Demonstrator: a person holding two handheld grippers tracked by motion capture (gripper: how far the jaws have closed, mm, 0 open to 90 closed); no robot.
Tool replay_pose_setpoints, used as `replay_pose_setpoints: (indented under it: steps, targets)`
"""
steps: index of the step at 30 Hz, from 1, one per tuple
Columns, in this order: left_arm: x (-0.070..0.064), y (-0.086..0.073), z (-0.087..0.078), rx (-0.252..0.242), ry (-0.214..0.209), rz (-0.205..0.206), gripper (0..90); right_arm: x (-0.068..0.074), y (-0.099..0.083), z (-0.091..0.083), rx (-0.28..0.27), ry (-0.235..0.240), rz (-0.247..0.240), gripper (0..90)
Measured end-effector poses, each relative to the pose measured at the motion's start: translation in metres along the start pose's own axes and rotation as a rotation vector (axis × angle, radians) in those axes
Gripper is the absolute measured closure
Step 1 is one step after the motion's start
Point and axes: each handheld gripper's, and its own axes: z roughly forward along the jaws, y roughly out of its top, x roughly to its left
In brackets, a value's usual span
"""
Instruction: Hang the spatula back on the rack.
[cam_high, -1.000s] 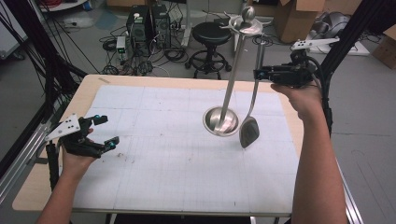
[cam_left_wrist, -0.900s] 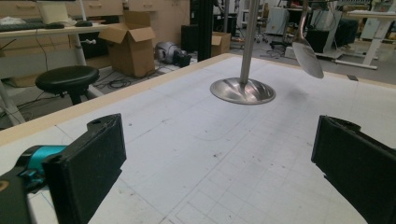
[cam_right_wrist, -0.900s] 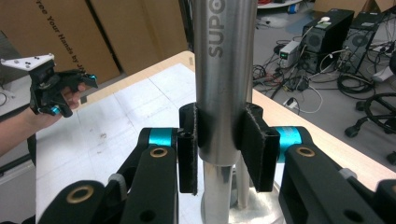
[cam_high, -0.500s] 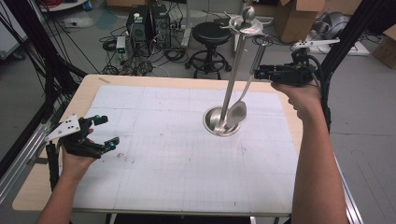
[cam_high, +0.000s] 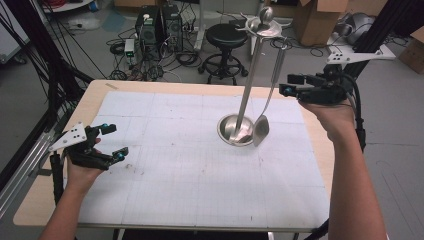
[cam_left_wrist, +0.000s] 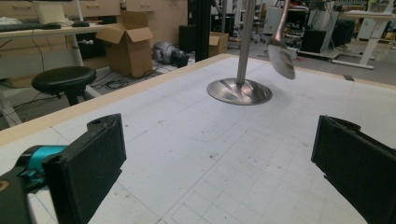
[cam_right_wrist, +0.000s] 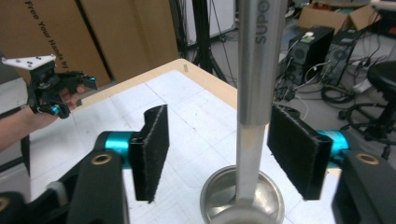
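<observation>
At right of centre in the high view, the polished steel utensil stand with a round dished base rises upright to a hook crown near the top edge. A long-handled steel ladle hangs from that crown just right of the post, its bowl beside the base rim; whether the bowl touches the base cannot be told. The right gripper is held in the upper right of the frame, level with the ladle's handle and just to its right, jaws apart and empty. The left gripper rests at the lower left, well apart from the stand, jaws apart and empty. The right hand is plainly the nearer one. The white gridded mat lies bare around the base, giving open room in the middle and lower frame; the table's right edge lies near the stand.

In the left gripper view, both black pads stand wide at the bottom corners with nothing between them. The stand appears at upper centre, the ladle bowl hanging just to its right, above the mat.

In the right gripper view, the stand's vertical post sits between the two open pads, touching neither. The post's long axis runs top to bottom, square to the jaws' closing line. The left gripper appears at centre left.
</observation>
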Motion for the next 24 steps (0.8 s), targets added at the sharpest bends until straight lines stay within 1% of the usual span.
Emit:
replay_pose_setpoints:
  steps: [1,2,4,6,8,12,13,14,15,16,17,18,19,21,24]
  targets:
    - [0.000,0.000,0.000,0.003,-0.001,0.003,3.6,0.003,-0.003,-0.002,-0.007,0.000,-0.004,36.8]
    - [0.000,0.000,0.000,0.004,-0.004,0.002,3.6,0.008,-0.007,-0.002,-0.021,0.002,-0.018,35.4]
    - [0.000,0.000,0.001,0.003,-0.003,0.001,3.5,0.010,-0.009,-0.003,-0.019,0.002,-0.018,34.3]
    - [0.000,-0.001,0.001,0.007,-0.005,-0.001,3.5,0.019,-0.018,-0.003,-0.026,0.001,-0.033,29.9]
    - [0.000,-0.001,0.001,0.012,-0.004,-0.002,3.6,0.020,-0.020,-0.002,-0.032,-0.002,-0.042,29.6]
    - [0.000,-0.001,0.002,0.013,-0.012,-0.002,3.5,0.028,-0.034,-0.002,-0.059,0.007,-0.057,27.1]
    - [-0.001,-0.001,0.002,0.014,-0.013,-0.003,3.5,0.030,-0.039,-0.001,-0.061,0.011,-0.053,26.3]
    - [-0.001,-0.001,0.003,0.015,-0.015,-0.004,3.5,0.032,-0.046,0.001,-0.062,0.008,-0.053,23.4]
    - [-0.001,-0.001,0.003,0.016,-0.016,-0.005,3.5,0.032,-0.046,0.001,-0.062,0.008,-0.053,23.4]
    - [0.000,-0.002,0.003,0.018,-0.020,-0.007,3.5,0.035,-0.054,0.001,-0.073,0.014,-0.048,21.3]
    - [0.000,-0.002,0.003,0.018,-0.020,-0.007,3.5,0.035,-0.054,0.001,-0.073,0.014,-0.048,21.3]
    - [0.000,-0.002,0.003,0.018,-0.021,-0.009,3.5,0.035,-0.057,0.002,-0.082,0.013,-0.053,21.2]
    - [0.000,-0.002,0.003,0.019,-0.023,-0.008,3.5,0.038,-0.064,0.003,-0.087,0.022,-0.044,20.5]
    - [0.000,-0.002,0.004,0.017,-0.026,-0.008,3.5,0.038,-0.067,0.003,-0.090,0.020,-0.045,19.9]
    - [-0.001,-0.002,0.004,0.019,-0.035,-0.010,3.5,0.042,-0.083,0.007,-0.088,0.015,-0.046,18.3]
